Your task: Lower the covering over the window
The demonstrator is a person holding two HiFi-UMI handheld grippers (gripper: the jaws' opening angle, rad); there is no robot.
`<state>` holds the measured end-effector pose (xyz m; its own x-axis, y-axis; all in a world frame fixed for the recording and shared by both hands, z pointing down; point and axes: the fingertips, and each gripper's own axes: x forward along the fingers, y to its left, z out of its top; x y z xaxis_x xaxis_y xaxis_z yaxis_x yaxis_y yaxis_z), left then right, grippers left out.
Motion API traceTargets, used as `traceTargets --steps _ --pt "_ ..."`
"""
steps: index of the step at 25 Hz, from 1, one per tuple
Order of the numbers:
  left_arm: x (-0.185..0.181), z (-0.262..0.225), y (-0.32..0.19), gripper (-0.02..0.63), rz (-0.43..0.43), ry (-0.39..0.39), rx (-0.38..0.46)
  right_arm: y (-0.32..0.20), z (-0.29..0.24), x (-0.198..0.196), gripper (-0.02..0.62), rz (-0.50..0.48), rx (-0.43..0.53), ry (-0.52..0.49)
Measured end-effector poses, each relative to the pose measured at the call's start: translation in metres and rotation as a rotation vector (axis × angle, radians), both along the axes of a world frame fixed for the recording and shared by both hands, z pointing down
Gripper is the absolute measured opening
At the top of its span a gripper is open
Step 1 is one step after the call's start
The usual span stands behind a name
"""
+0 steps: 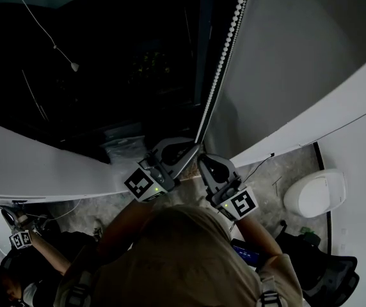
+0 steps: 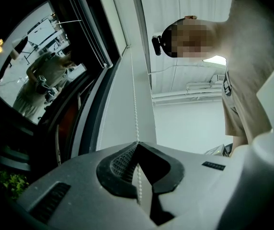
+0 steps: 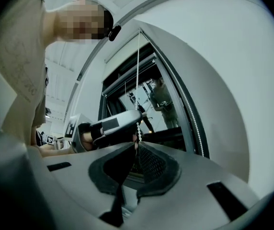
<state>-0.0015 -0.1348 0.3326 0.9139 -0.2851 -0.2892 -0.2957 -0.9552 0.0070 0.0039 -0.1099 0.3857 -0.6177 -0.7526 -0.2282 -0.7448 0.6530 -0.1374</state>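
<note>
A white bead chain [image 1: 224, 50] hangs in front of the dark window [image 1: 106, 62], beside a pale wall. My left gripper [image 1: 194, 147] and right gripper [image 1: 203, 160] meet at the chain's lower end, close together. In the left gripper view the bead chain [image 2: 134, 99] drops into my left gripper [image 2: 137, 143], which is shut on it, and the beads run on between the pads. In the right gripper view the bead chain [image 3: 138, 71] comes down to my right gripper [image 3: 136, 145], shut on it just below the left gripper [image 3: 110, 123]. A second strand [image 3: 194, 128] hangs to the right. The covering itself is hard to make out.
A white sill [image 1: 42, 171] curves below the window. A thin cord with a small pull [image 1: 74, 66] hangs against the glass. On the floor stand a white rounded object [image 1: 314, 194] and a dark chair [image 1: 327, 270]. Another person [image 1: 23, 242] crouches at lower left.
</note>
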Motion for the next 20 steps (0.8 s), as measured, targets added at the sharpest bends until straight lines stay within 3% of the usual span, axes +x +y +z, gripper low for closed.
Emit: traceTargets --steps 3,6,11,20 --pt "-0.002 0.0 0.0 0.017 -0.018 -0.003 -0.006 0.008 -0.011 0.006 0.019 -0.041 0.025 -0.079" --pt "0.0 0.001 0.002 0.017 -0.033 -0.004 -0.007 0.01 -0.02 0.012 0.078 -0.06 0.047 -0.111" --pt "0.009 0.001 0.006 0.017 -0.046 -0.006 0.008 0.005 -0.026 0.026 0.083 -0.075 0.016 -0.197" --pt "0.031 0.0 0.022 0.017 -0.083 -0.013 -0.027 0.011 -0.048 0.044 0.083 -0.117 0.062 -0.205"
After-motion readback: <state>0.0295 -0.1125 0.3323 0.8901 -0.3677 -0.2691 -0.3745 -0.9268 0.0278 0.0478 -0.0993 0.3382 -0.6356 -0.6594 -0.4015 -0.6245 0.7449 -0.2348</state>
